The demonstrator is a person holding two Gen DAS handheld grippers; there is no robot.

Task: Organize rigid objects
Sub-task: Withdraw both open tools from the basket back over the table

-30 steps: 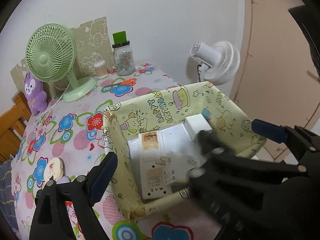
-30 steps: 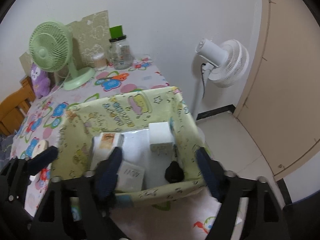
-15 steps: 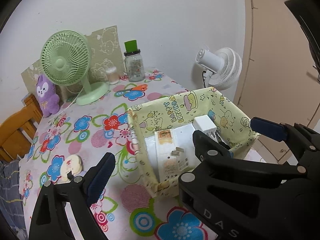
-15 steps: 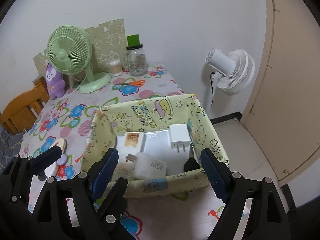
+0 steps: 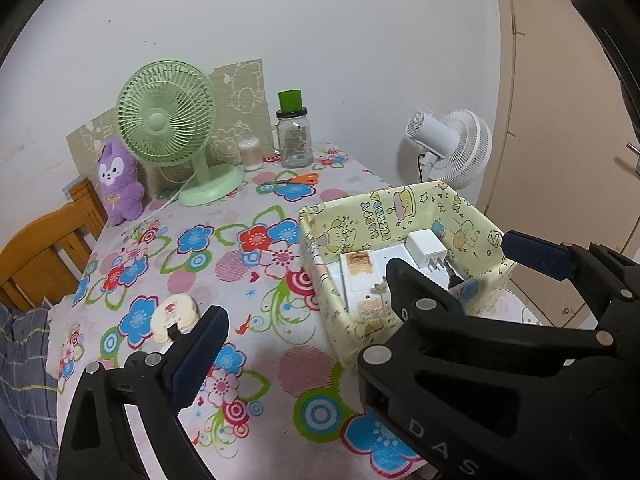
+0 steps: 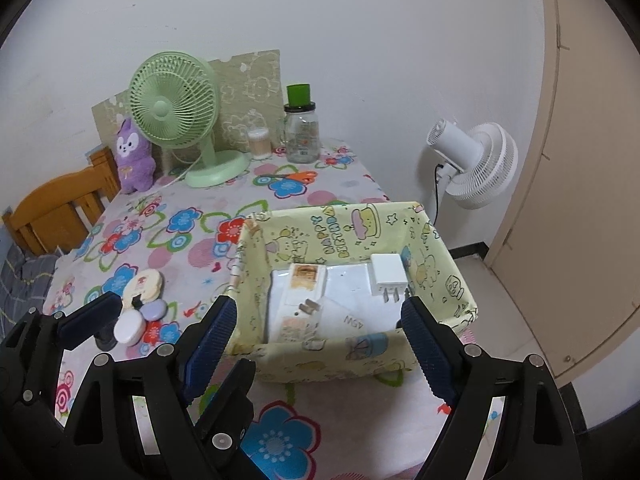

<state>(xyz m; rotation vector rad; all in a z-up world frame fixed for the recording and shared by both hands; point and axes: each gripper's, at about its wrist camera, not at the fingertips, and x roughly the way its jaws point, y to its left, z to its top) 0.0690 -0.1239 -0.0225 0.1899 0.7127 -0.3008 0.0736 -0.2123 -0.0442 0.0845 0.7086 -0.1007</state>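
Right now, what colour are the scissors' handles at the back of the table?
Orange. The scissors show best in the right wrist view, lying near the glass jar.

Pretty clearly somebody's home, probably a bedroom or a small living corner. A table (image 6: 224,368) is sitting against a plain white wall, wearing a loud flowery tablecloth. A mint green desk fan (image 6: 176,108) is standing at the back with a purple plush toy (image 6: 134,158) leaning beside it, plus a glass jar with a green lid (image 6: 302,128) and a small tub of cotton swabs (image 6: 259,144). A wooden chair back (image 6: 60,208) is peeking in on the left, a white floor fan (image 6: 476,164) is standing by a beige door (image 6: 580,184), and some checked bedding (image 5: 24,360) is showing at the edge.
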